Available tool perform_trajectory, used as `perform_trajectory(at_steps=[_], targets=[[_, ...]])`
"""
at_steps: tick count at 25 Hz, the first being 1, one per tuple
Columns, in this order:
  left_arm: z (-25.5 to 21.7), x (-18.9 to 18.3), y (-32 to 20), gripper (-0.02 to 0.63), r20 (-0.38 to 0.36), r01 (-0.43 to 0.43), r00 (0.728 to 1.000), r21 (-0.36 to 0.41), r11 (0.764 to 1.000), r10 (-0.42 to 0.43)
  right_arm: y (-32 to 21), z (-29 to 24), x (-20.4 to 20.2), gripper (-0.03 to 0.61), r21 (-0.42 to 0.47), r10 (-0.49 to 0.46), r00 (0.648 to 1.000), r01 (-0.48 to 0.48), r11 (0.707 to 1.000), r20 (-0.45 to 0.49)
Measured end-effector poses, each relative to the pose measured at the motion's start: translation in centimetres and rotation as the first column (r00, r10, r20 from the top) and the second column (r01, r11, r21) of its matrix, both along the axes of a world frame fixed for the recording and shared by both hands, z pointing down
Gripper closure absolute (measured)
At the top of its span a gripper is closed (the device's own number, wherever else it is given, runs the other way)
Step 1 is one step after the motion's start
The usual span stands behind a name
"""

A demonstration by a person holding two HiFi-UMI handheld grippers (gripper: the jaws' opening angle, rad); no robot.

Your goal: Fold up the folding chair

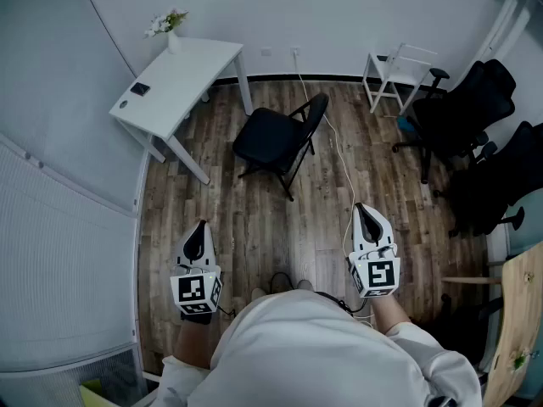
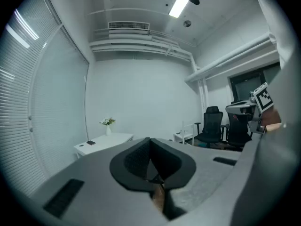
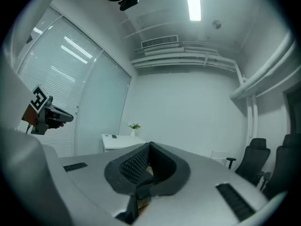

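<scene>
folding chair [image 1: 268, 136] well ahead of left claw [image 1: 200, 229], right claw [image 1: 362, 211] (both closed, empty)

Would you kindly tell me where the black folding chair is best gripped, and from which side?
On the folding chair, probably the top edge of the backrest, from above: it is a thin panel standing clear of the seat. The left gripper and right gripper are shut, so one must open first.

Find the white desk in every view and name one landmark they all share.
Head view: the white desk is at upper left, near the back wall.
Left gripper view: the desk is left of centre, below the middle.
Right gripper view: the desk is left of centre, below the middle.
Shared landmark: the vase of flowers on the desk.
</scene>
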State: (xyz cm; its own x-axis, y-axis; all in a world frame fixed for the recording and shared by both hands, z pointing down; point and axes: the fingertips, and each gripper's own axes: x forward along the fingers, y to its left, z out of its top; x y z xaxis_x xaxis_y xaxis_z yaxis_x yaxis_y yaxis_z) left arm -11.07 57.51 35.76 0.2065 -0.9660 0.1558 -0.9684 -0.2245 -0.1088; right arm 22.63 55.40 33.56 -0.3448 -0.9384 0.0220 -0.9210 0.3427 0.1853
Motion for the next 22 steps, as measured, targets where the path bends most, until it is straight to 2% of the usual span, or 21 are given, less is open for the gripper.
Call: perform_trajectory(at_steps=[11, 15, 16, 17, 18, 20, 22], targets=[[-0.2, 0.8, 0.1, 0.606, -0.004, -0.016, 1.000, 0.004, 1.000, 0.016, 0.5, -0.2, 0.2, 0.563, -0.003, -0.005, 1.000, 0.005, 1.000, 0.002], [-0.2, 1.6, 0.1, 0.596, -0.024, -0.028, 0.999, 0.020, 0.999, 0.029, 0.7, -0.6, 1.1, 0.561, 0.035, 0.009, 1.000, -0.009, 0.999, 0.015], [-0.2, 1.9, 0.1, 0.523, -0.035, -0.036, 0.999, 0.024, 0.999, 0.037, 0.7, -0.7, 1.3, 0.538, 0.042, 0.006, 1.000, -0.007, 0.999, 0.019], [-0.3, 2.0, 0.1, 0.386, -0.046, -0.039, 0.998, 0.029, 0.999, 0.040, 0.6, -0.7, 1.5, 0.342, 0.042, -0.004, 1.000, 0.002, 0.999, 0.027], [-0.5, 2.0, 0.1, 0.311, -0.055, -0.034, 0.998, 0.035, 0.999, 0.036, 0.5, -0.8, 1.7, 0.245, 0.041, -0.012, 0.999, 0.010, 0.999, 0.037], [-0.8, 1.8, 0.0, 0.243, -0.057, -0.011, 0.998, 0.044, 0.999, 0.014, 0.4, -1.1, 2.4, 0.182, 0.052, -0.013, 0.999, 0.011, 0.999, 0.041], [-1.0, 1.9, -0.2, 0.236, -0.057, 0.001, 0.998, 0.042, 0.999, 0.002, 0.2, -1.4, 3.2, 0.170, 0.067, -0.016, 0.999, 0.013, 0.998, 0.035]])
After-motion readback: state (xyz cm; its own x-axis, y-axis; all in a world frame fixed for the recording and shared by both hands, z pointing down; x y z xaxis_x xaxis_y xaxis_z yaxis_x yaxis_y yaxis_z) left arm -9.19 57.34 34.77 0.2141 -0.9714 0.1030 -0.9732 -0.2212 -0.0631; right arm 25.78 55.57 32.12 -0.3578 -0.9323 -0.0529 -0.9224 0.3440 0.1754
